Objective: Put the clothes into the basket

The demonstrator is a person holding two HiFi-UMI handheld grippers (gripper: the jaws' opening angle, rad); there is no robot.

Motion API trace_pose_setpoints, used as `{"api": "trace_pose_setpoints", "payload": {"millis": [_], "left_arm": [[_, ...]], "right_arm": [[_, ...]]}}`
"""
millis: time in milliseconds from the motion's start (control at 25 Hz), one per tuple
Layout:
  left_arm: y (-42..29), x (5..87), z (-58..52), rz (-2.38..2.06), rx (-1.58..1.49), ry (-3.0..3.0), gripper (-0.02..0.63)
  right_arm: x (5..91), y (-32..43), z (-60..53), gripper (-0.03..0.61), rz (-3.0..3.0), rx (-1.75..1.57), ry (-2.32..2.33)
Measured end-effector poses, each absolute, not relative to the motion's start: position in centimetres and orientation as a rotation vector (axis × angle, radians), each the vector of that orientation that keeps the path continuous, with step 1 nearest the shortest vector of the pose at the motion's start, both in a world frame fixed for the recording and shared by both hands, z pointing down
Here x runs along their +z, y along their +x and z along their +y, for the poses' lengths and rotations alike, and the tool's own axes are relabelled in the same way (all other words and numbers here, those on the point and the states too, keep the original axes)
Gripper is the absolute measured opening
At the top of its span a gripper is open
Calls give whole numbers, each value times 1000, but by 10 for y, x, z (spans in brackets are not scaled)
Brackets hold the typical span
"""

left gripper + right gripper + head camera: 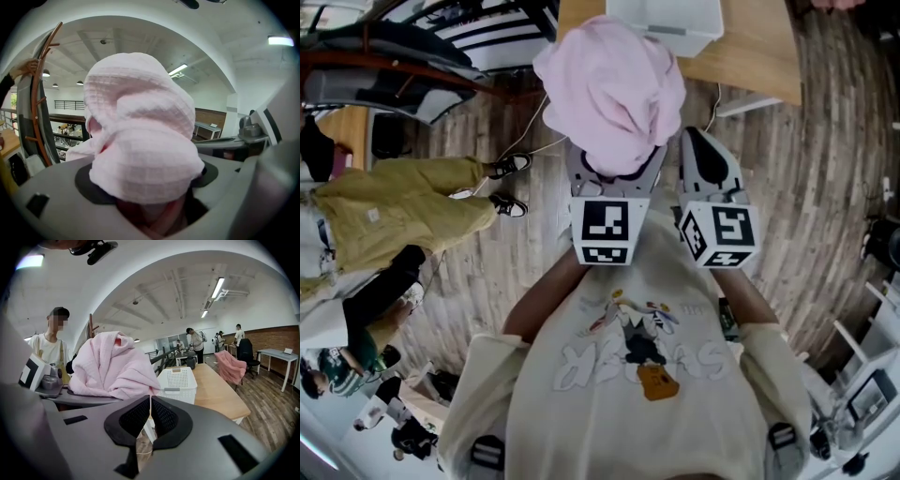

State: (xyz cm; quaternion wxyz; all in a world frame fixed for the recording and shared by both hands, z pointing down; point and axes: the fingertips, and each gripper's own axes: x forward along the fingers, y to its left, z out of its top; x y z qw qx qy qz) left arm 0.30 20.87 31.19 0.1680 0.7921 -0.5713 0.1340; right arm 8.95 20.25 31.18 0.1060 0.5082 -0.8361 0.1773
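A bundled pink waffle-weave garment (609,84) sits in my left gripper (614,167), which is shut on it; the cloth bulges over the jaws and hides the pads. In the left gripper view the pink garment (140,140) fills the middle, above my left gripper (146,190). My right gripper (700,142) is just to the right of it, shut with nothing held. Its black pads (166,416) meet in the right gripper view, where my right gripper (150,404) points toward the white perforated basket (178,383). That basket (667,23) stands on the wooden table (759,56) just beyond the bundle.
A second pink cloth (230,367) hangs over a chair past the table (218,394). A person in khaki trousers (403,202) stands on the wood floor at the left. A wooden coat rack (40,93) rises at the left. White shelving (872,375) stands at the right.
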Motion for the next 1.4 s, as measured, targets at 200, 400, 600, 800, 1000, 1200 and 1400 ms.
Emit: {"api": "trace_pose_setpoints", "payload": {"millis": [200, 400, 600, 800, 1000, 1200, 1400], "left_arm": [[14, 315, 192, -1655, 379, 2229, 419], [20, 320, 180, -1667, 394, 2211, 419], [21, 322, 179, -1685, 395, 2187, 419], [16, 321, 172, -1687, 370, 2165, 419], [7, 332, 149, -1666, 367, 2151, 419], [6, 332, 124, -1644, 369, 2163, 419], [3, 329, 98, -1623, 372, 2178, 419]], "right_arm": [[315, 101, 186, 25, -2489, 522, 1459], [318, 102, 172, 24, -2525, 548, 1419], [323, 102, 168, 25, -2536, 565, 1386], [321, 96, 159, 23, -2531, 572, 1381], [323, 90, 136, 23, -2513, 567, 1401], [325, 91, 115, 23, -2504, 577, 1409], [328, 86, 90, 23, -2489, 589, 1421]]}}
